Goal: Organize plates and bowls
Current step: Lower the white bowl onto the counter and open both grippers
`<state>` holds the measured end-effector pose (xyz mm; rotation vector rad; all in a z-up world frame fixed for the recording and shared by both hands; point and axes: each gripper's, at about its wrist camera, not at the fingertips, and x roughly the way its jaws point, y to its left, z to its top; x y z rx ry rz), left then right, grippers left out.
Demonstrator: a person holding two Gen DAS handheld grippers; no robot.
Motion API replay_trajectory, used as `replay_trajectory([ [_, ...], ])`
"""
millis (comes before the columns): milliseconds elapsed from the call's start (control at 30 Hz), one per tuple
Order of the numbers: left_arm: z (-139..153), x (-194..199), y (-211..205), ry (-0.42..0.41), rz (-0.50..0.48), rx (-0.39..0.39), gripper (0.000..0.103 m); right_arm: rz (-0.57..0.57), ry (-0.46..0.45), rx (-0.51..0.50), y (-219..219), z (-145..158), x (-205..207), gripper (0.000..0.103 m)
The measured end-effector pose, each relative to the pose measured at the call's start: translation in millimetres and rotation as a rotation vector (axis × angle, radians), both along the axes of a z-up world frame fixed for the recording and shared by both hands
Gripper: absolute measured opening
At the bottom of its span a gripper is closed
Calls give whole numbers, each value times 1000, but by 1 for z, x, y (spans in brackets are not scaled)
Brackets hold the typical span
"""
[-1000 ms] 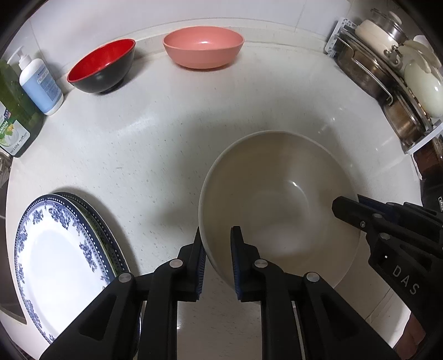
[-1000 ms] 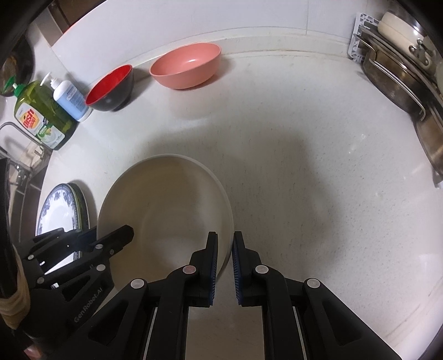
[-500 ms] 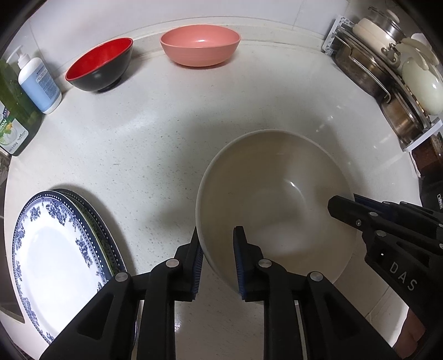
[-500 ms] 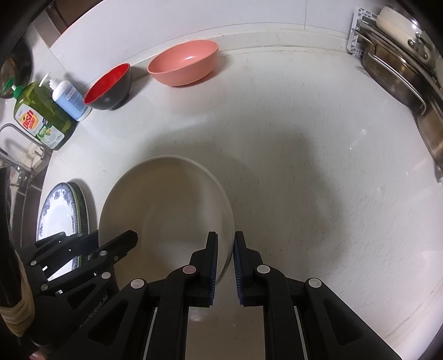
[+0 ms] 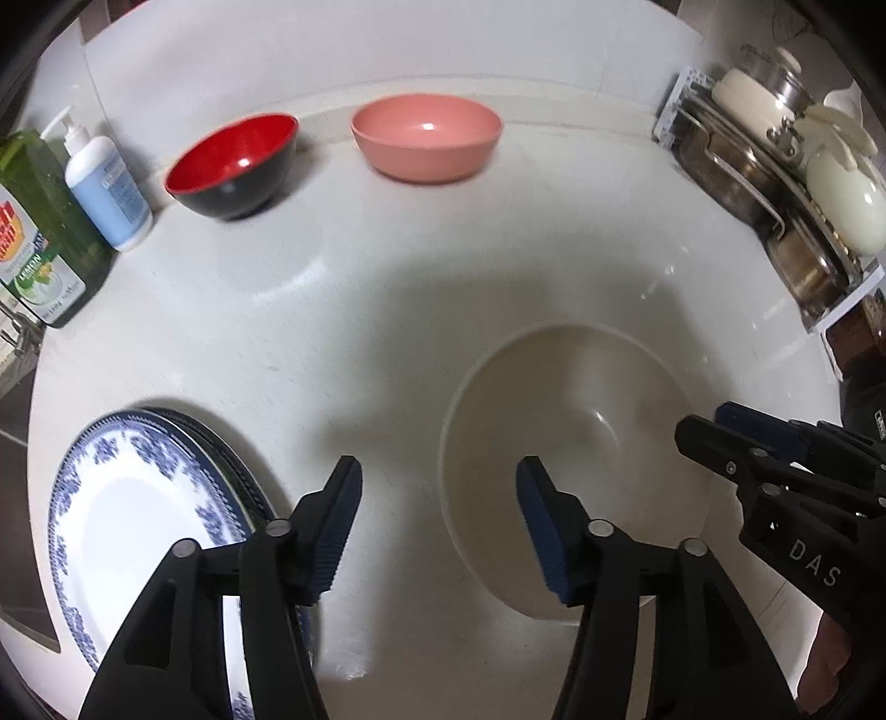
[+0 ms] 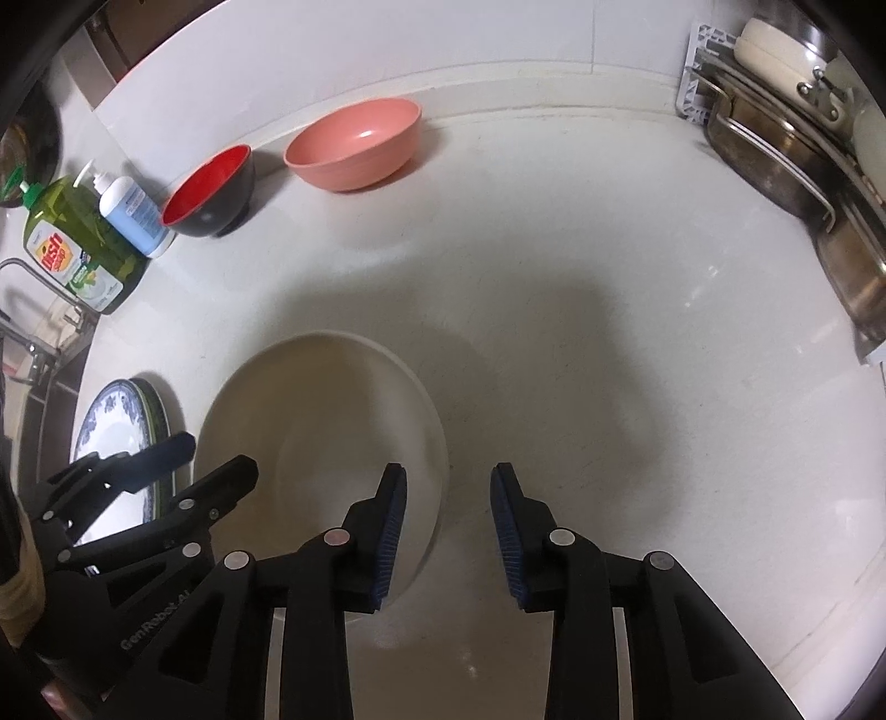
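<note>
Both tools' jaws opening, releasing beige bowl (image 5: 576, 421); right tool (image 5: 714, 426) marked "DAS".

White speckled stone countertop (image 5: 387, 310): fills the middle of both views. Green dish-soap bottle with a lemon label (image 5: 39, 238): at 9 o'clock in the left wrist view, against the wall. White pump bottle with a pale blue label (image 5: 108, 183): just beside it, toward 10 o'clock. White wire rack holding steel pots and cream lids (image 5: 775, 166): at 2 o'clock. Steel tap (image 6: 33, 288): at 9 o'clock in the right wrist view.

A white speckled countertop (image 5: 387, 288) meets a white wall (image 5: 387, 50), with soft shadows across it.
</note>
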<state>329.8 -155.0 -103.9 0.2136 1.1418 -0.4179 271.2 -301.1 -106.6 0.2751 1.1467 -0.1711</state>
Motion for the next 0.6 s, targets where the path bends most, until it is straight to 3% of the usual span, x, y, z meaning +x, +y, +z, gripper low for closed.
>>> replay_trajectory([
  [167,20,10,6,-65,18,-10,69,-9,-37,-19,-2,13,0,43],
  [333,36,21,8,-128,0,-2,74,-9,-71,-38,-1,30,6,43],
  [600,62,41,8,-200,-24,0,74,-19,-131,-36,1,48,24,43],
])
